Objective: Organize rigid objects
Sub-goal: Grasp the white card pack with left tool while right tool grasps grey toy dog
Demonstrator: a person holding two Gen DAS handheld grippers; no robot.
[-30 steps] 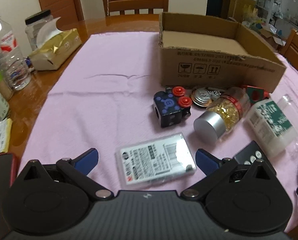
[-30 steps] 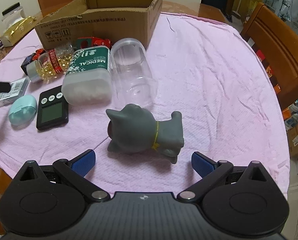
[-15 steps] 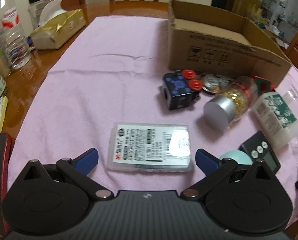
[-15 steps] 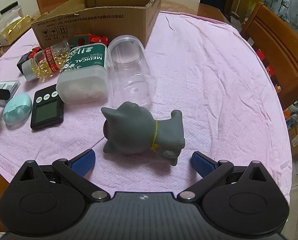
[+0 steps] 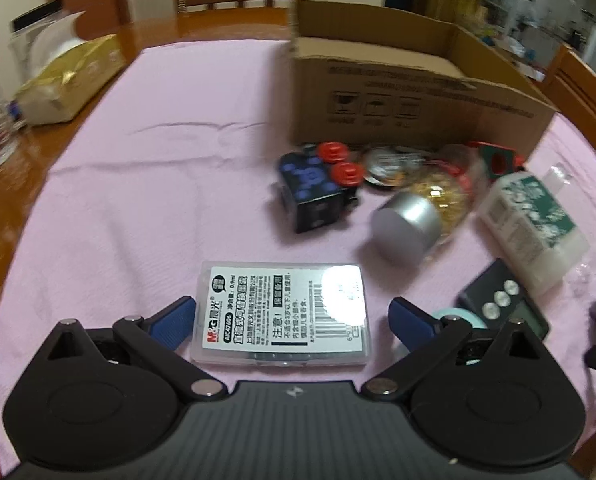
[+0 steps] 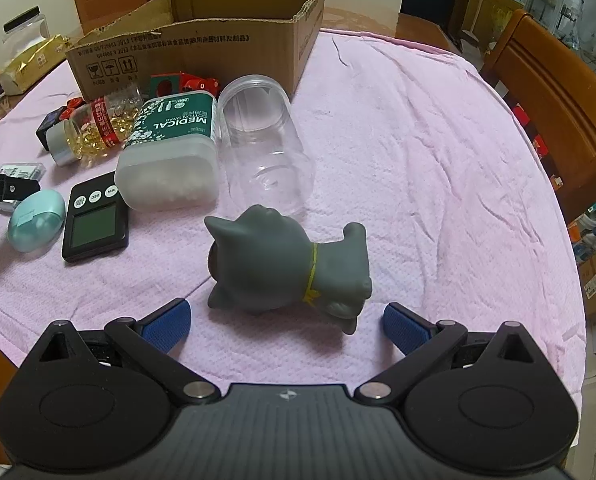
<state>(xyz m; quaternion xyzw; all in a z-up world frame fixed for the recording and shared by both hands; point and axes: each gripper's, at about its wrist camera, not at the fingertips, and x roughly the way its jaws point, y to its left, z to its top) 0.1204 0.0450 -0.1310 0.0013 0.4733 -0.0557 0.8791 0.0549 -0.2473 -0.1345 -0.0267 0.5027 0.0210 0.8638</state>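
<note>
A clear flat plastic case with a white label lies on the pink cloth between the fingers of my open left gripper; the left pad is beside its edge. A grey cat figure lies on its side just ahead of my open right gripper. An open cardboard box stands at the back, also in the right wrist view.
Before the box lie a black-and-red cube toy, a capsule jar, a cotton-swab box, a clear jar, a timer and a mint oval case. A tissue pack lies left. Chairs stand around.
My left gripper has moved forward so the clear case now sits between its fingers. My right gripper has closed in a little on the grey cat.
</note>
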